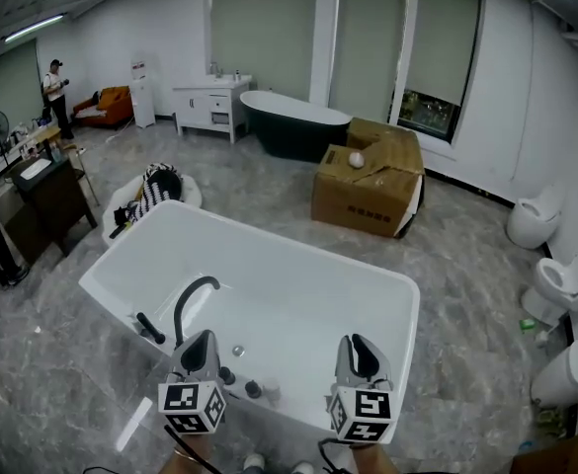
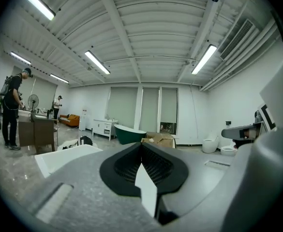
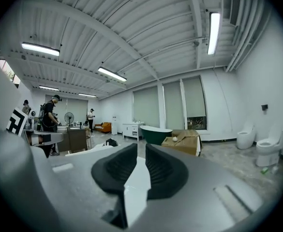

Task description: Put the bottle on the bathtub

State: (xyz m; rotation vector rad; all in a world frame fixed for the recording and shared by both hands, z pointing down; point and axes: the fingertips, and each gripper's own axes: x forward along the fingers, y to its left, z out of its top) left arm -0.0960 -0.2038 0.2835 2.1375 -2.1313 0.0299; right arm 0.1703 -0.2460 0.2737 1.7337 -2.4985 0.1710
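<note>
A white bathtub [image 1: 121, 275] fills the middle of the head view, with a black curved faucet [image 1: 191, 299] on its near rim. Two small dark-capped bottles [image 1: 253, 390] stand on that near rim, between my two grippers. My left gripper [image 1: 201, 344] is raised over the rim by the faucet; in the left gripper view its jaws [image 2: 141, 146] meet with nothing between them. My right gripper [image 1: 360, 346] hangs over the rim further right; its jaws [image 3: 141, 150] stand a narrow gap apart and hold nothing. Both point level across the room.
Beyond the tub stand a cardboard box [image 1: 366, 191], a dark green bathtub [image 1: 293, 126] and a white vanity [image 1: 209, 107]. Toilets [image 1: 534, 220] line the right wall. At the left are a dark desk [image 1: 51, 194], a striped bag [image 1: 156, 188] and a person [image 1: 57, 95].
</note>
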